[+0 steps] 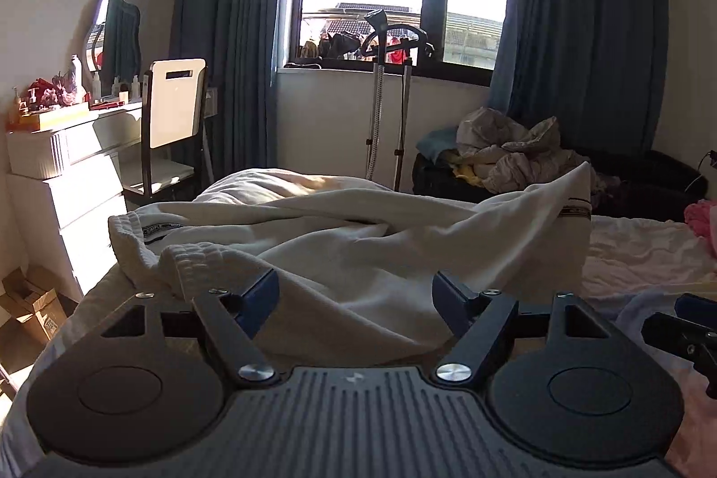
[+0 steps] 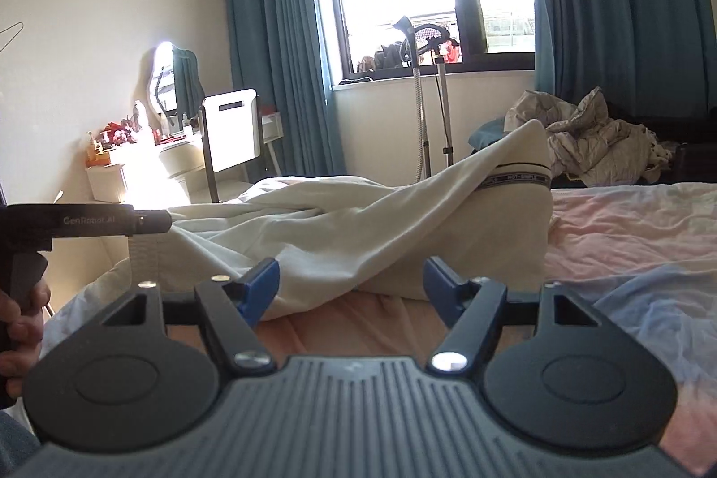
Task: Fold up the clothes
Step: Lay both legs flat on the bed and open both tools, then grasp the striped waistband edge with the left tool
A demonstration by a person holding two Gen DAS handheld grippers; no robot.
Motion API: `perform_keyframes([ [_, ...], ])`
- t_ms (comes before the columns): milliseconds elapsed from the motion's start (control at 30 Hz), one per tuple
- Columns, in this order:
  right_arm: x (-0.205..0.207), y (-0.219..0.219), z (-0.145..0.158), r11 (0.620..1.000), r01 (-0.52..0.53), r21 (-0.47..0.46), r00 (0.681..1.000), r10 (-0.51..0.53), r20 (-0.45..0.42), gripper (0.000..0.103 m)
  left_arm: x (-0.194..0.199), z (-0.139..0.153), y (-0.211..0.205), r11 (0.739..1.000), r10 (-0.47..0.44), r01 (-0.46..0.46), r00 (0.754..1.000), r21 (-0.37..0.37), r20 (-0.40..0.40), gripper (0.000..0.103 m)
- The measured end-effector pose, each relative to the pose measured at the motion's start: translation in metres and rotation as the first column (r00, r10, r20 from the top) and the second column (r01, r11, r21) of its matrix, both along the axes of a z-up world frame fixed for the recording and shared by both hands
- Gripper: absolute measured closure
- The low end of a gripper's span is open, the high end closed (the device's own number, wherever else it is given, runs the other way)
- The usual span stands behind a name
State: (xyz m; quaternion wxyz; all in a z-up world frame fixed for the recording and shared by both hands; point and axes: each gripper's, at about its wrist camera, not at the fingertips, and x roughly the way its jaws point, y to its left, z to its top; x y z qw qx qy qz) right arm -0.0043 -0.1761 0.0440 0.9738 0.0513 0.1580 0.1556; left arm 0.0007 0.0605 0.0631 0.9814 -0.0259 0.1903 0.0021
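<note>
Cream sweatpants [image 1: 358, 236] lie crumpled across bed [image 2: 627, 236], near its left edge. Soft, light, floppy; grab ribbed waistband [image 1: 197, 254]. Left gripper [image 1: 354, 294], right gripper [image 2: 352, 285]: fingers spread, empty.

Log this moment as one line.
task: fold clothes | left tongs: open, empty | right tongs: open, empty | white garment: rumpled on bed, unfolded

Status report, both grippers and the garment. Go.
Left gripper open, empty. Right gripper open, empty. White garment lies rumpled on bed, unfolded. Nothing in the way.
</note>
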Motion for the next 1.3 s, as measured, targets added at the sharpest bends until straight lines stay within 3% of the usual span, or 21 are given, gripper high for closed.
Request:
perform_keyframes([
  [167,0.006,-0.030,-0.015,0.998,0.057,-0.022,0.998,-0.056,0.036,0.031,0.006,-0.019,-0.042,0.997,-0.071,0.071,0.997,0.009,-0.016,0.019],
  [333,0.021,-0.052,-0.035,0.991,0.136,-0.005,0.991,-0.136,-0.005,0.031,0.015,-0.033,-0.065,0.993,-0.085,0.083,0.996,0.090,0.023,0.019],
  [467,0.029,-0.062,-0.045,0.984,0.175,0.028,0.984,-0.174,-0.041,0.031,0.023,-0.051,-0.066,0.991,-0.091,0.088,0.996,0.105,0.025,0.019],
  [633,0.042,-0.049,-0.056,0.980,0.200,-0.019,0.979,-0.200,-0.040,0.030,0.029,-0.069,-0.056,0.994,-0.072,0.073,0.997,0.084,-0.014,0.019],
  [833,0.045,-0.040,-0.057,0.981,0.195,-0.018,0.979,-0.196,-0.049,0.030,0.033,-0.074,-0.044,0.997,-0.060,0.062,0.998,0.048,-0.037,0.019],
  [1033,0.042,-0.041,-0.055,0.975,0.224,-0.015,0.973,-0.224,-0.054,0.030,0.034,-0.076,-0.049,0.994,-0.093,0.096,0.994,0.058,-0.049,0.019],
  [1300,0.041,-0.059,-0.046,0.952,0.305,0.015,0.951,-0.304,-0.050,0.028,0.083,-0.060,-0.087,0.962,-0.181,0.185,0.983,0.202,-0.038,0.020],
])
